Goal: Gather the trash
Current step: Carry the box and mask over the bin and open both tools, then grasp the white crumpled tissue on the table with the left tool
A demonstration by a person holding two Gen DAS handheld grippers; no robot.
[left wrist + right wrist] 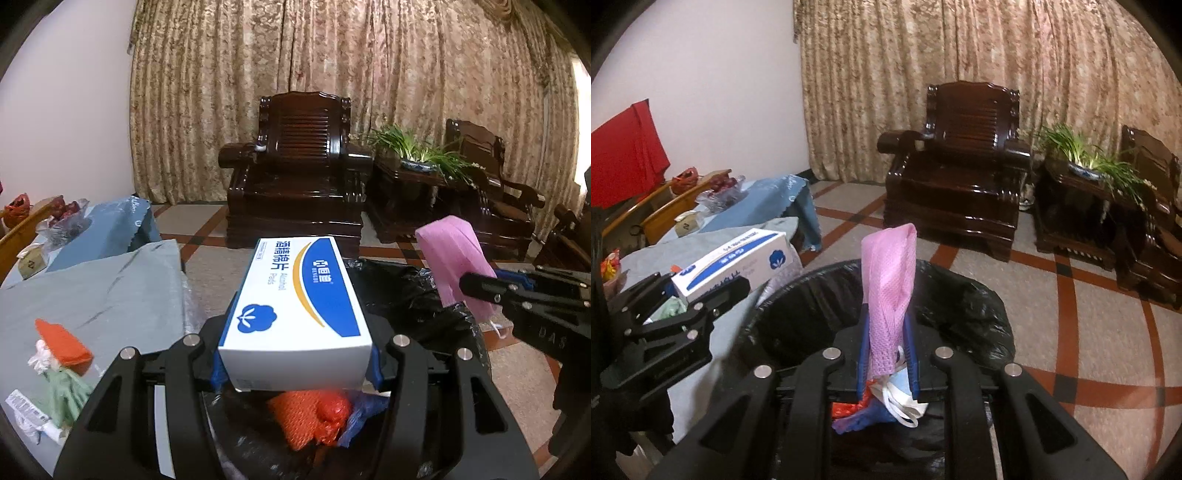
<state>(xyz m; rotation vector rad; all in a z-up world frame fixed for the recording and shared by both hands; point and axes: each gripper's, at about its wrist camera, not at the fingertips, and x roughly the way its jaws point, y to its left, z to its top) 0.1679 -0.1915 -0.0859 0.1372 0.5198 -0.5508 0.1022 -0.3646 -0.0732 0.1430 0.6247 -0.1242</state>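
The left gripper (295,363) has its black fingers spread about as wide as the white-and-blue cardboard box of alcohol pads (295,314) it clamps — blue pads pressed against both long sides, the box lying flat and pointing forward. It hangs over the near rim of the bin lined with a black plastic bag (406,295), and directly under the box sit an orange mesh net bundle (310,417) and a crumpled blue scrap (364,413) inside the bin.

Over to the right gripper (888,365) — its jaws stand narrow, pinching a pink face mask (890,280) that rises upright between the blue pads, with white ear loops (899,404) dangling below the fingertips. The mask is above the bin's open mouth (960,295), near its middle.

In the right wrist view the box-carrying gripper (701,295) sits at the bin's left rim, just beside the edge of the table under a grey-blue cloth (698,350). On that cloth's near left corner lie an orange folded packet (62,343), a white crumpled tissue (40,360) and a green crumpled wrapper (68,395), touching one another.
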